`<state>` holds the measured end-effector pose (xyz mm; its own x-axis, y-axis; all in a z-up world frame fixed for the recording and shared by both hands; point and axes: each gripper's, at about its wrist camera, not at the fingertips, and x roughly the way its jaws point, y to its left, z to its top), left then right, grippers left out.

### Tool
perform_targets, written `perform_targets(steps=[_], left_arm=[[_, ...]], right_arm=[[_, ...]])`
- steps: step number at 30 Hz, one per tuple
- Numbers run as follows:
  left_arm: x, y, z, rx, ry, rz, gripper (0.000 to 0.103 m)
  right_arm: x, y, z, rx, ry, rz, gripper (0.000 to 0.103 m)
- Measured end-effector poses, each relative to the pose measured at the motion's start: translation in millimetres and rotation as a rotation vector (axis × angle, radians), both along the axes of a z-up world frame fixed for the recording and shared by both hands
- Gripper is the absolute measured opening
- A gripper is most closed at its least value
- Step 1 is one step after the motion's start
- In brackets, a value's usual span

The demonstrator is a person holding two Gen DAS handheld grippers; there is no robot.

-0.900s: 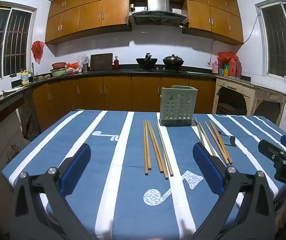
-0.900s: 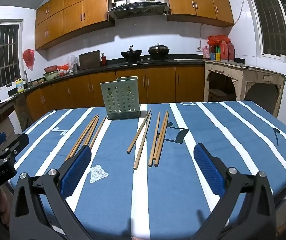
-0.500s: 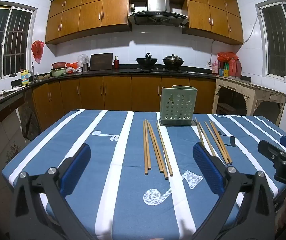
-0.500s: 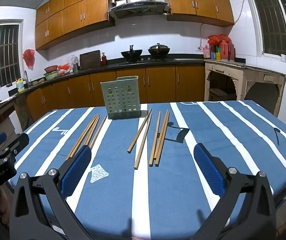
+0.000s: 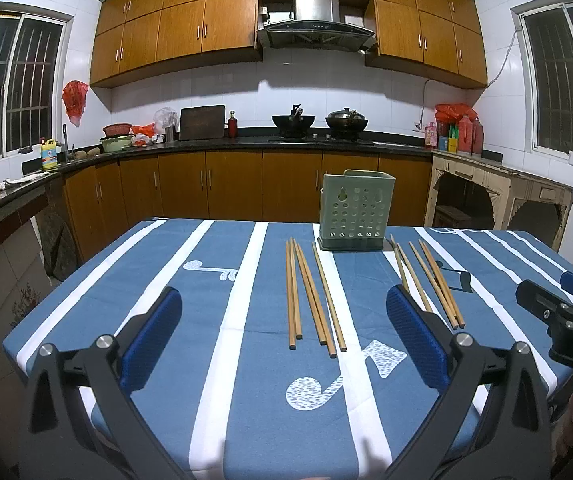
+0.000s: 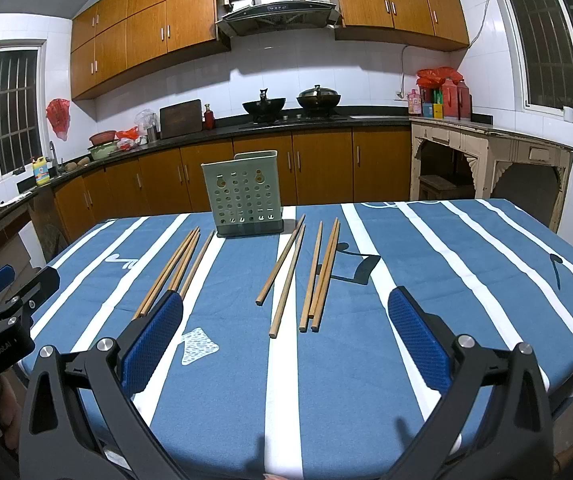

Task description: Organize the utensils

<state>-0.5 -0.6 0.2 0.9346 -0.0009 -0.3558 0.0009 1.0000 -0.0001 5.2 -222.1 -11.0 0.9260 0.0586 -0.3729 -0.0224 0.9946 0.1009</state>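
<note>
Several wooden chopsticks lie on the blue striped tablecloth in two groups. The left group (image 5: 312, 296) (image 6: 176, 266) and the right group (image 5: 430, 280) (image 6: 306, 268) both point towards a pale green perforated utensil holder (image 5: 356, 210) (image 6: 242, 196) that stands upright at the table's far side. My left gripper (image 5: 284, 336) hovers wide open over the near edge, short of the left group, nothing between its blue pads. My right gripper (image 6: 286, 336) is likewise wide open and empty, short of the right group. Each gripper shows at the edge of the other's view.
The table (image 5: 166, 264) fills the foreground, and its near edge lies under both grippers. Behind it run a black kitchen counter (image 5: 246, 142) with pots, a cutting board and bottles, wooden cabinets, and an old pale side table (image 5: 502, 188) on the right.
</note>
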Motion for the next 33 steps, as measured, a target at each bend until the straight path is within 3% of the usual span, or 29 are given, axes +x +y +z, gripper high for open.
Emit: perform_targets(steps=[33], left_arm=[[0.6, 0.7, -0.2, 0.002, 0.003, -0.001, 0.099]], right_arm=[[0.9, -2.7, -0.7, 0.007, 0.006, 0.000, 0.101]])
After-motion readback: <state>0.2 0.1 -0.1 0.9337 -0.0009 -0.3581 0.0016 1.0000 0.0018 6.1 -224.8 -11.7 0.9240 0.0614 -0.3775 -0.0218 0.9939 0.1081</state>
